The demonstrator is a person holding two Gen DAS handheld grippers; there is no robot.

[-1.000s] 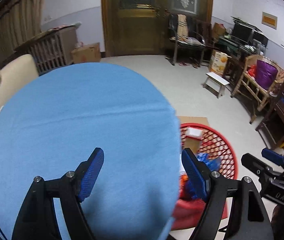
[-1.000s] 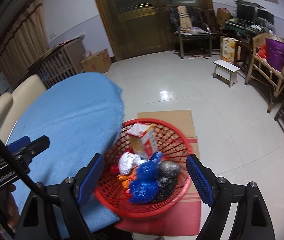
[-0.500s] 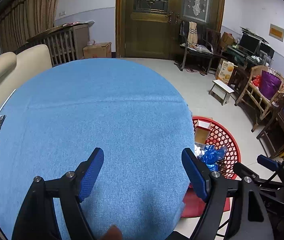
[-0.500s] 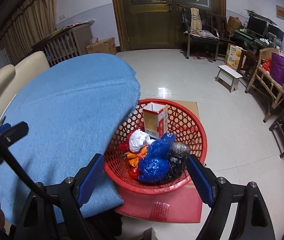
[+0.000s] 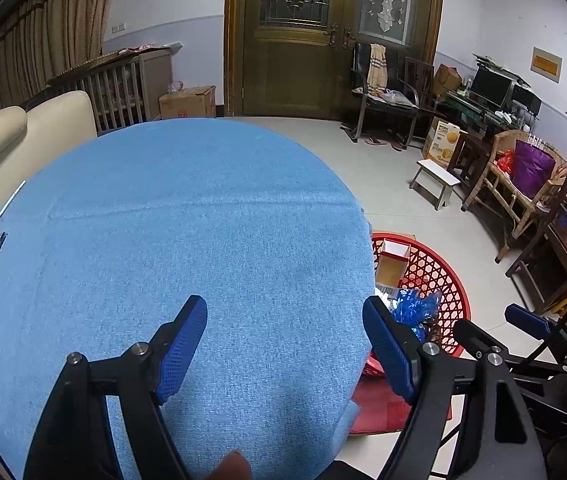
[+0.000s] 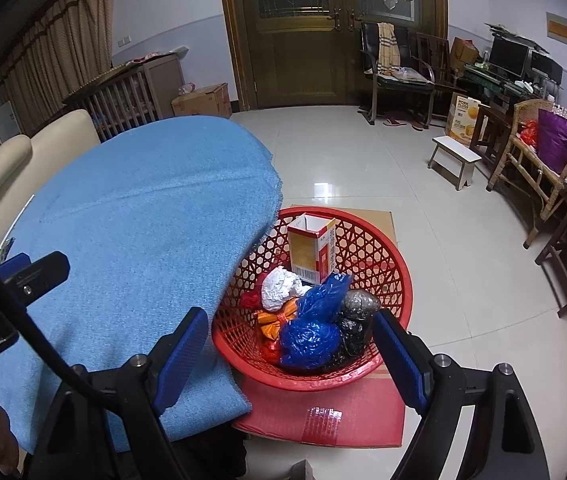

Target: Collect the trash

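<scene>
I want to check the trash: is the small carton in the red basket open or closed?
Open. The carton stands upright, top flaps apart, inside visible.

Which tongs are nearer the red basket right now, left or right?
Right. The right tongs hang open directly above the red basket of trash. The left tongs are open over the blue tablecloth, with the basket off to their right.

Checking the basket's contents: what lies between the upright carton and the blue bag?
In the right wrist view, a crumpled white bag sits between the carton and the blue bag, slightly left.
</scene>
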